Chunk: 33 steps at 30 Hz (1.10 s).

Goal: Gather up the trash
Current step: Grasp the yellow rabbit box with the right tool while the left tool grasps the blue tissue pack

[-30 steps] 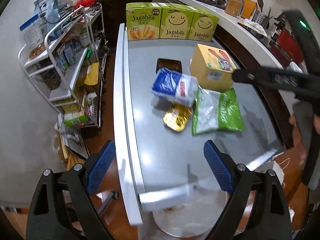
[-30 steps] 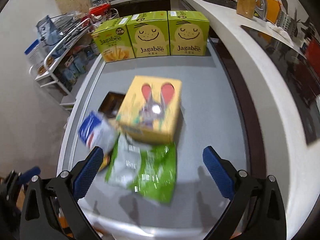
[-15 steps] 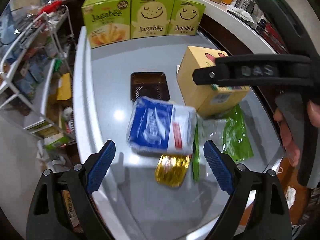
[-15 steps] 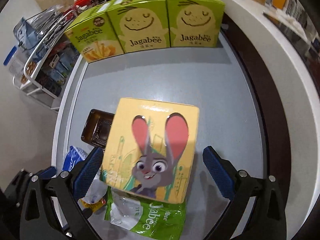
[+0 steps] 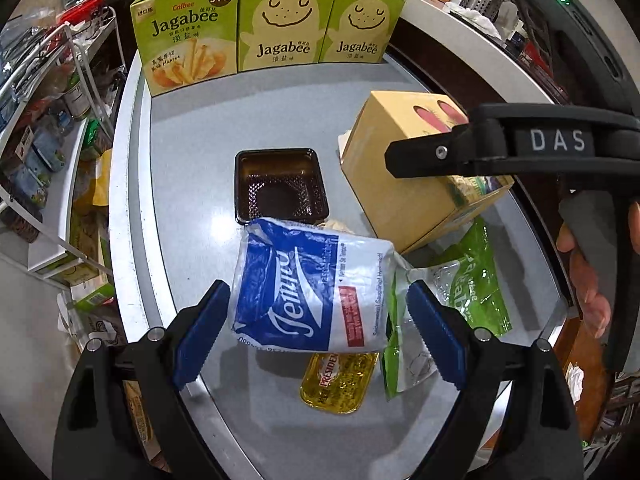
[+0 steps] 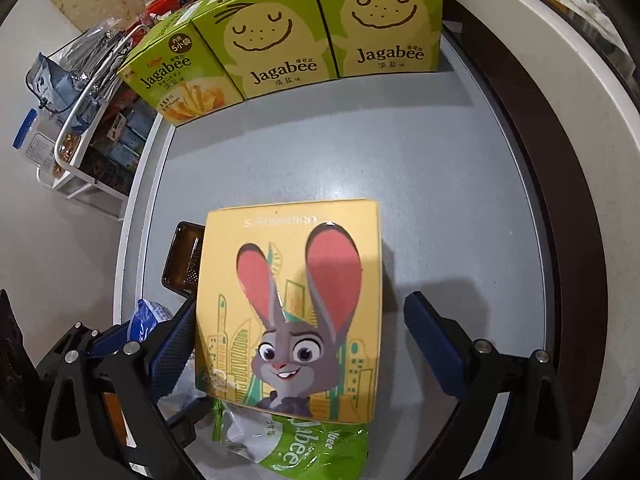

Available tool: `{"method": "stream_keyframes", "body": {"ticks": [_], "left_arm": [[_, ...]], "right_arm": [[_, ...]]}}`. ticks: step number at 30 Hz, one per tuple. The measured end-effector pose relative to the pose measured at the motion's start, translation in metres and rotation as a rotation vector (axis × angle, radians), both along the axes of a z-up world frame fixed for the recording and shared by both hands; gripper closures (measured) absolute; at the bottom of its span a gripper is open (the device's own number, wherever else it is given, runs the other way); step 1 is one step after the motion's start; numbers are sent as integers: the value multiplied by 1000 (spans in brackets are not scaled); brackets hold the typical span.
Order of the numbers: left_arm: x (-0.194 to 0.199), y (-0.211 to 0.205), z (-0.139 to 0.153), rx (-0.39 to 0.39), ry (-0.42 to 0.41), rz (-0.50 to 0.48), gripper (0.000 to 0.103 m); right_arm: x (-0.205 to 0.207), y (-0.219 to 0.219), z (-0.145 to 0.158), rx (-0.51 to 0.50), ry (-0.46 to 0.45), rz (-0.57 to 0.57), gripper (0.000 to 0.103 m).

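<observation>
Now | step: reaching for trash | left gripper (image 5: 316, 324) spread around blue-white wrapper (image 5: 312, 292) | right gripper (image 6: 296, 344) spread around yellow rabbit box (image 6: 288, 304) | next: squeeze, lift clear.

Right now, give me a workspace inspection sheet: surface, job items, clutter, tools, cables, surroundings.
Surface: grey tabletop, white rim.
Job's things: blue-white wrapper overlapping gold foil pack; green Jagabee bag partly under yellow rabbit box; empty brown plastic tray.
Clutter: three Jagabee boxes in a row at the far edge.
Tools: left tool open, straddling the wrapper; right tool open, straddling the rabbit box.
Cables: nothing seen.
Surroundings: white wire rack with groceries on the left; kitchen counter behind.
</observation>
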<state>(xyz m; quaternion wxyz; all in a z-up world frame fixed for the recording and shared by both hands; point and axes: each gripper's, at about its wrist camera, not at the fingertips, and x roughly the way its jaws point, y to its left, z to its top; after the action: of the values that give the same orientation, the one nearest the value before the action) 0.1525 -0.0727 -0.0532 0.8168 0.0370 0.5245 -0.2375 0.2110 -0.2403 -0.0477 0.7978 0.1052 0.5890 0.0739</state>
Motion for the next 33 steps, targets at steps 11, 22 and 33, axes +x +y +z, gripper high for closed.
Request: {"method": "stream_keyframes", "body": {"ticks": [11, 22, 33], "left_arm": [[1, -3, 1, 28, -14, 6, 13], [-7, 2, 5, 5, -10, 3, 44], [-21, 5, 8, 3, -19, 14, 49]], "right_arm": [[-9, 13, 4, -29, -32, 65, 18], [-24, 1, 14, -33, -70, 50, 22], [-34, -3, 24, -29, -96, 57, 22]]}}
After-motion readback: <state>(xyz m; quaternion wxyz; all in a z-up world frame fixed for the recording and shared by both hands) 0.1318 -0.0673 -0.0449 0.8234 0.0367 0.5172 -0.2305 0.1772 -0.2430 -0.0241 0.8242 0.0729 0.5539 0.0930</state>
